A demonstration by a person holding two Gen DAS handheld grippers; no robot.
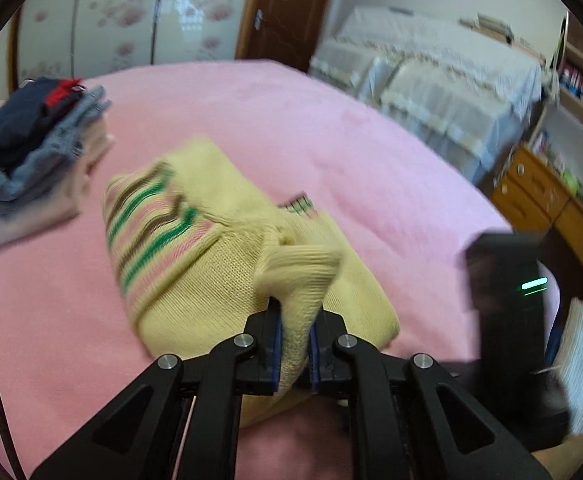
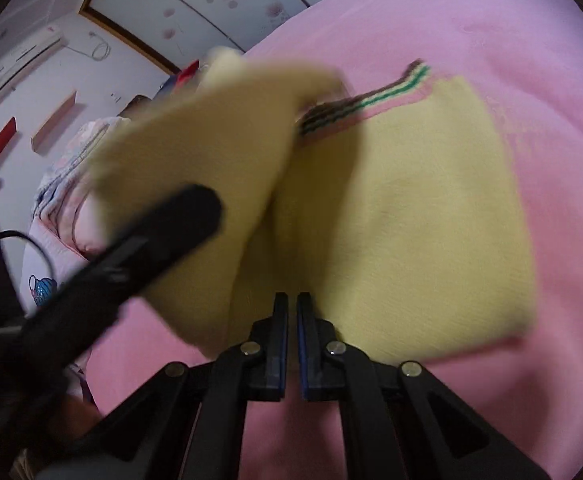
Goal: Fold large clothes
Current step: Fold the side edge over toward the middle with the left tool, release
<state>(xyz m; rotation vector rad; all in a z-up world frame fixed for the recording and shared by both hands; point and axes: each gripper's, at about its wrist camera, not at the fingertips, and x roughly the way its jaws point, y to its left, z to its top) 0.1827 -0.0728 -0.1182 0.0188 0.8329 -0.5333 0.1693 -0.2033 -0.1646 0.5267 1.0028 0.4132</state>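
Yellow sweater lay on the pink bed; left gripper jaws clamped its cuff, right gripper jaws closed empty.

At bottom centre the right claw has its jaws nearly together, nothing visibly between them. Beyond it a yellow sweater lies on the pink bed, one blurred flap raised at centre left behind the left claw.

Left gripper jaws clamped, angled downward; right gripper jaws closed, empty.
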